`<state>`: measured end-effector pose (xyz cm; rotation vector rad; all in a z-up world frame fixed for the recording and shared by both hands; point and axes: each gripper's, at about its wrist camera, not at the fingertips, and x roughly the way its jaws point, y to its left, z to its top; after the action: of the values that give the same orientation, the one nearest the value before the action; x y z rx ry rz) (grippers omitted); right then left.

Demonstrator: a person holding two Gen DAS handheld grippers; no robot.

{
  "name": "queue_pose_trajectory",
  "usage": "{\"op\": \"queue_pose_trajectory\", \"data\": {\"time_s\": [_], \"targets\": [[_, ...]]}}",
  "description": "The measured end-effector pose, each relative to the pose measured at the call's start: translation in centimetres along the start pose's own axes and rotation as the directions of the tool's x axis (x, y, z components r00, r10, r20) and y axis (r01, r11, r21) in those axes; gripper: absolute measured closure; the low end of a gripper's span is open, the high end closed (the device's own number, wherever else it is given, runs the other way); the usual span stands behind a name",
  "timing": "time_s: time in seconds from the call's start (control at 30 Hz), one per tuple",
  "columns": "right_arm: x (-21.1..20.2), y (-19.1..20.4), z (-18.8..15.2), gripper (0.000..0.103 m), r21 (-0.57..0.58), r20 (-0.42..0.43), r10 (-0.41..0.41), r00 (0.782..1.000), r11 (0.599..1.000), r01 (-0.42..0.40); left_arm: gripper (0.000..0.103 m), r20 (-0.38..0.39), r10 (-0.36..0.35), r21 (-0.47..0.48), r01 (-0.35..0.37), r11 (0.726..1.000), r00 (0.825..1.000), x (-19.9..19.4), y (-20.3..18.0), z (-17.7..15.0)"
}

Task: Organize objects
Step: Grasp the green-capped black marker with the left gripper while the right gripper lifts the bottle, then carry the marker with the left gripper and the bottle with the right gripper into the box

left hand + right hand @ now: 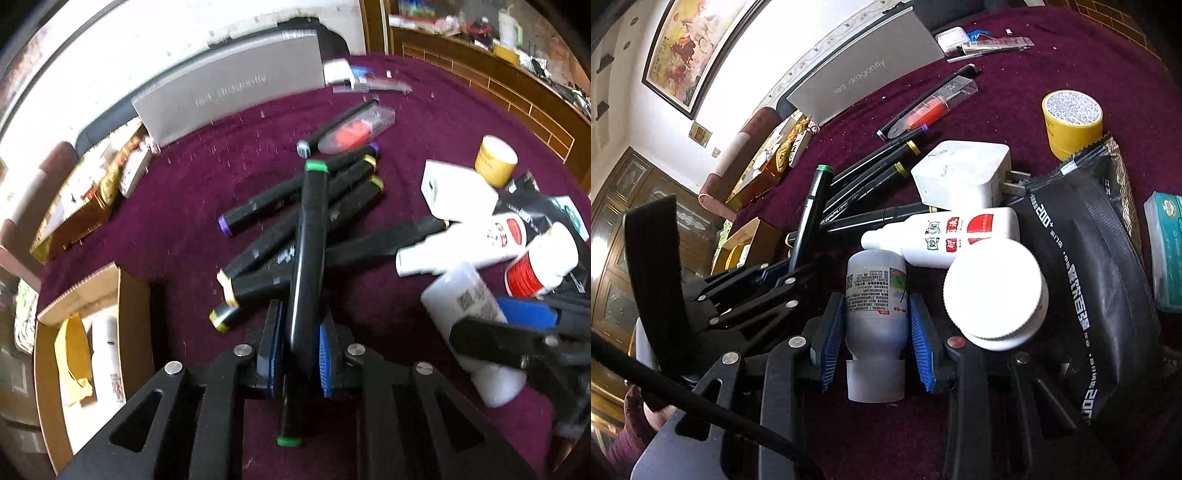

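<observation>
In the left wrist view my left gripper (pixel 301 350) is shut on a black marker with green caps (pixel 308 251), lifted at an angle above a heap of black markers (pixel 280 218) on the purple cloth. The right wrist view shows that same left gripper (pixel 792 264) and the green-capped marker (pixel 812 206) at the left. My right gripper (pixel 875 343) is shut on a small white bottle with a printed label (pixel 875 291), its blue pads pressing both sides. From the left wrist view the right gripper (pixel 491 325) and the white bottle (pixel 461 295) appear at the right.
An open cardboard box (pixel 129 295) holding a bottle stands at the left. A grey shoe box (pixel 229 92) sits at the back. Around the right gripper lie a red-labelled white bottle (pixel 945 236), a white-capped jar (pixel 993 291), a charger (pixel 960 173), a black packet (pixel 1082 258) and a yellow tub (pixel 1071 122).
</observation>
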<state>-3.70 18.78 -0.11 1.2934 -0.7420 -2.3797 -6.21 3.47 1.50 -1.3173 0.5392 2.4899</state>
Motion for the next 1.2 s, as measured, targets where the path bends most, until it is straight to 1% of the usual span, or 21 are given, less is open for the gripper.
{"op": "queue_pose_trajectory", "data": {"time_s": [0.03,0.1,0.13,0.17,0.23,0.33,0.47,0.57,0.67,0.7,0.73,0.87,0.93,1.1,1.2], "targets": [[0.1,0.2,0.0,0.071,-0.007,0.004,-0.007,1.0,1.0,0.007,0.087,0.011,0.004,-0.006,-0.004,1.0,1.0,0.0,0.0,0.0],[0.0,0.3,-0.1,0.071,-0.017,0.009,-0.016,1.0,1.0,0.016,0.087,0.009,-0.008,-0.013,0.008,1.0,1.0,-0.1,0.3,-0.1],[0.1,0.4,-0.1,0.071,-0.024,0.013,-0.022,1.0,0.999,0.022,0.088,0.0,-0.018,-0.014,0.018,1.0,1.0,-0.3,0.5,-0.2],[0.0,0.5,-0.1,0.071,-0.031,0.016,-0.028,0.999,0.999,0.028,0.092,-0.001,-0.03,-0.024,0.03,0.999,1.0,-0.5,0.8,-0.4],[0.1,0.7,-0.2,0.07,-0.046,0.022,-0.04,0.999,0.998,0.041,0.092,-0.011,-0.062,-0.043,0.061,0.997,0.998,-1.2,1.2,-0.9],[0.1,0.8,-0.3,0.069,-0.059,0.032,-0.049,0.998,0.997,0.051,0.092,0.017,-0.1,-0.068,0.101,0.993,0.995,-3.4,2.0,-2.8],[0.1,1.0,-0.5,0.069,-0.082,0.047,-0.07,0.996,0.994,0.073,0.092,0.063,-0.153,-0.15,0.161,0.976,0.986,-6.4,3.8,-5.4],[0.5,2.2,-0.8,0.069,-0.147,0.061,-0.137,0.989,0.978,0.144,0.092,0.09,-0.173,-0.184,0.187,0.965,0.981,-8.1,4.8,-7.1],[0.9,3.9,-1.4,0.071,-0.233,0.076,-0.248,0.966,0.937,0.259,0.091,0.11,-0.181,-0.21,0.201,0.957,0.977,-9.7,5.4,-8.9],[0.9,4.3,-1.6,0.071,-0.247,0.077,-0.272,0.959,0.927,0.283,0.091,0.113,-0.188,-0.219,0.209,0.953,0.976,-10.1,5.6,-9.6],[0.9,4.6,-1.8,0.071,-0.252,0.069,-0.278,0.958,0.924,0.287,0.091,0.108,-0.193,-0.226,0.213,0.951,0.975,-10.3,5.7,-10.1],[0.1,4.8,-2.8,0.071,-0.223,0.047,-0.256,0.966,0.939,0.26,0.091,0.12,-0.226,-0.245,0.25,0.937,0.967,-11.3,5.4,-12.2],[-0.9,4.8,-3.5,0.071,-0.2,0.039,-0.227,0.973,0.952,0.231,0.091,0.138,-0.236,-0.257,0.265,0.929,0.962,-11.9,5.6,-12.7],[-3.3,6.3,-4.1,0.071,-0.176,0.048,-0.163,0.985,0.97,0.169,0.091,0.225,-0.245,-0.274,0.302,0.913,0.943,-14.9,6.7,-13.5],[-4.4,8.0,-4.2,0.071,-0.179,0.051,-0.117,0.992,0.976,0.124,0.091,0.273,-0.227,-0.29,0.305,0.907,0.935,-16.6,8.1,-13.9]]}}
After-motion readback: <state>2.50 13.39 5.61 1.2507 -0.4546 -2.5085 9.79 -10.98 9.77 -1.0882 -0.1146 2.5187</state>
